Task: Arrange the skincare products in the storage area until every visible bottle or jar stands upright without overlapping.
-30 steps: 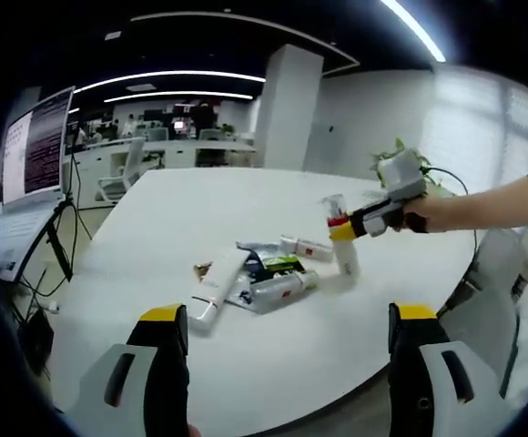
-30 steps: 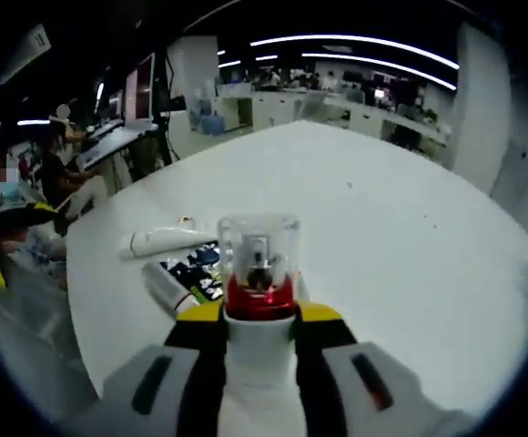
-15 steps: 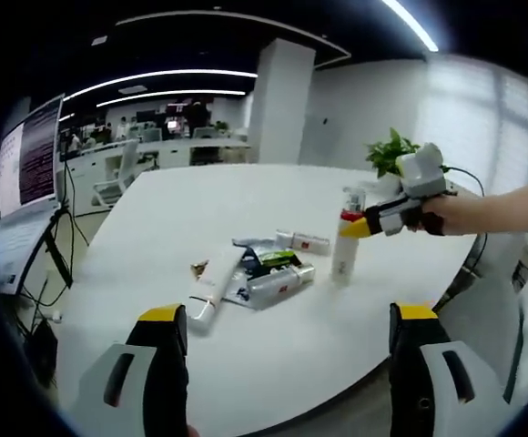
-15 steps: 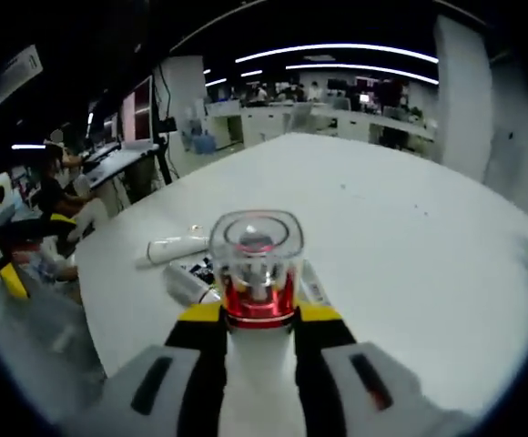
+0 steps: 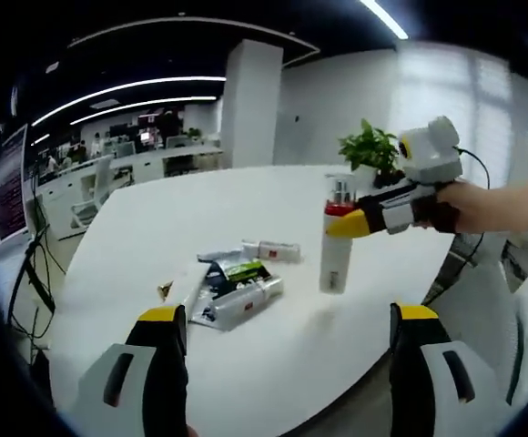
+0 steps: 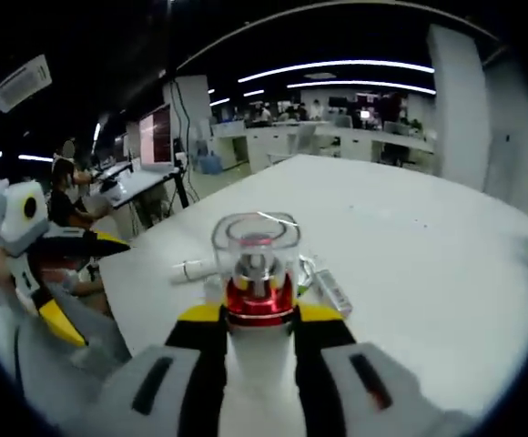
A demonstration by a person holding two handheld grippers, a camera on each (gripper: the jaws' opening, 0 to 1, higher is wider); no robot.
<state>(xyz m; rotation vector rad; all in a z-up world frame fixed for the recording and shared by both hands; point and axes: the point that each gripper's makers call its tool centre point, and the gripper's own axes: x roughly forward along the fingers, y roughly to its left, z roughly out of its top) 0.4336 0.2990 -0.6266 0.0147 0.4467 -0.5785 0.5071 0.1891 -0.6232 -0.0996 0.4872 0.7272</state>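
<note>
The right gripper (image 5: pixel 348 225) has its yellow-tipped jaws closed around the neck of a white pump bottle (image 5: pixel 336 238), just below its red collar and clear cap, and the bottle stands upright with its base at or just above the white table (image 5: pixel 273 350); contact with the surface cannot be told for sure. In the right gripper view the same bottle (image 6: pixel 255 273) rises straight up between the jaws. The step in hand appears to be standing this bottle to the right of the remaining pile (image 5: pixel 232 282), where several tubes and packets lie flat and overlapping near the table's middle. The left gripper (image 5: pixel 287 319) hovers at the near edge with its jaws spread wide and nothing between them. The next move likely calls for settling the bottle's base flat, releasing without tipping it, then taking a lying tube (image 5: pixel 242 303) from the pile.
</note>
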